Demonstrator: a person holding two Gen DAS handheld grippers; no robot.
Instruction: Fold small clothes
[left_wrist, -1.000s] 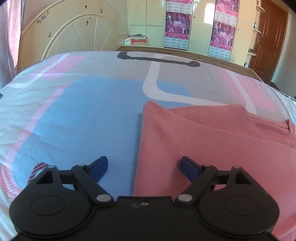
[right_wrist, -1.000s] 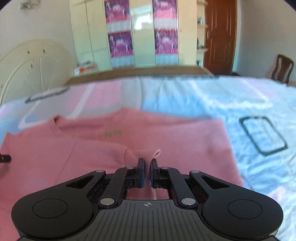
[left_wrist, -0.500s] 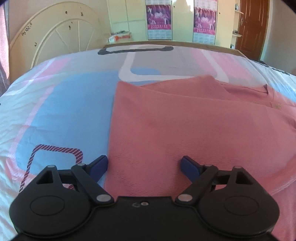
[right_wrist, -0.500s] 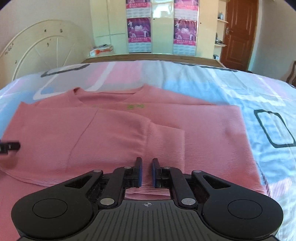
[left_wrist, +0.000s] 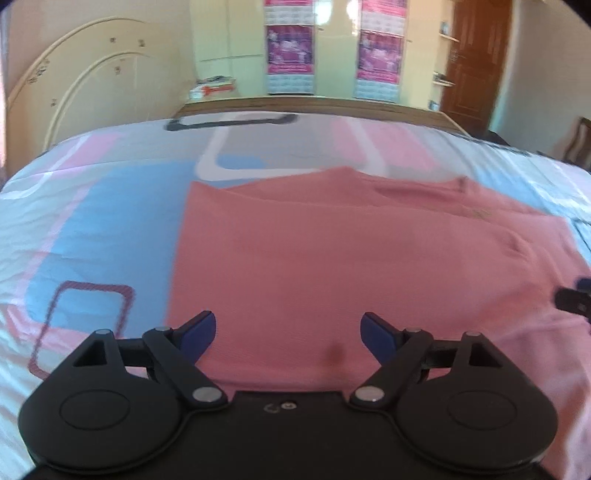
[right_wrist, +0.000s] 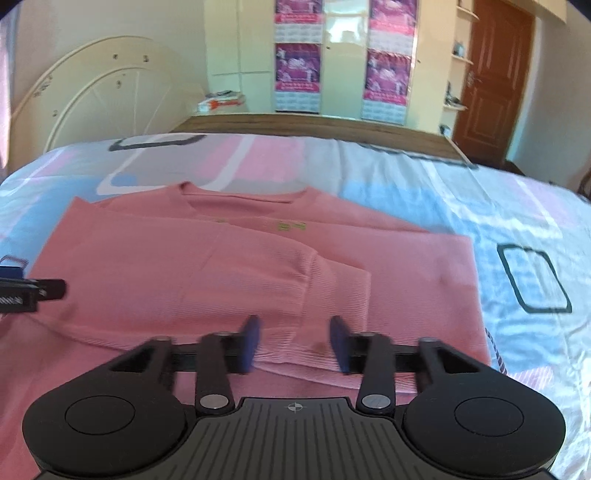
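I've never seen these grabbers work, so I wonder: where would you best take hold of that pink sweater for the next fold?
Probably the near hem of the pink sweater, coming in low from the near side. It lies flat, so only an edge gives the open right gripper and left gripper something to pinch.

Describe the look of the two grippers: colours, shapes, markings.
Both are black plastic with two round discs at the base, angled linkage arms with silver pivot pins, and blue finger pads. The left gripper has a smooth centre plate with a small screw and a C-shaped mark. The right gripper has a ribbed centre plate with a small crosshair mark. No cables or sleeves show.
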